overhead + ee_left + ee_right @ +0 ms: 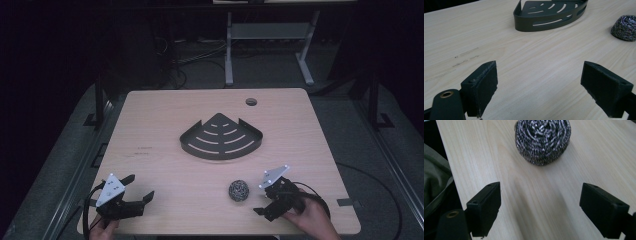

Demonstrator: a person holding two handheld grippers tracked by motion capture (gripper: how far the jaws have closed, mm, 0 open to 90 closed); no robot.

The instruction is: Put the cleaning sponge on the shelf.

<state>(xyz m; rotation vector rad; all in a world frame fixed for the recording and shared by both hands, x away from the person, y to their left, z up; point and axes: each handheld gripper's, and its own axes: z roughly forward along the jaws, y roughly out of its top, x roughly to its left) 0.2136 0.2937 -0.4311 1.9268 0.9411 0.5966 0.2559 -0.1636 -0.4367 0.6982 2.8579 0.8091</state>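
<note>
scrubber: steel wool ball (239, 190) on the table (165, 170), near the front edge, well short of the corner rack (221, 137)
right gripper (267, 204): jaws spread, empty, ball just beside and straight ahead
left gripper (137, 190): jaws spread, empty, farther off
nearer hand: right
likely next: right closes in on the ball

No text, label, brand or number can be read. The tabletop (165, 170) carries faint dark marks (466, 57) ahead of the left jaws, too small and smudged to make out as writing.
</note>
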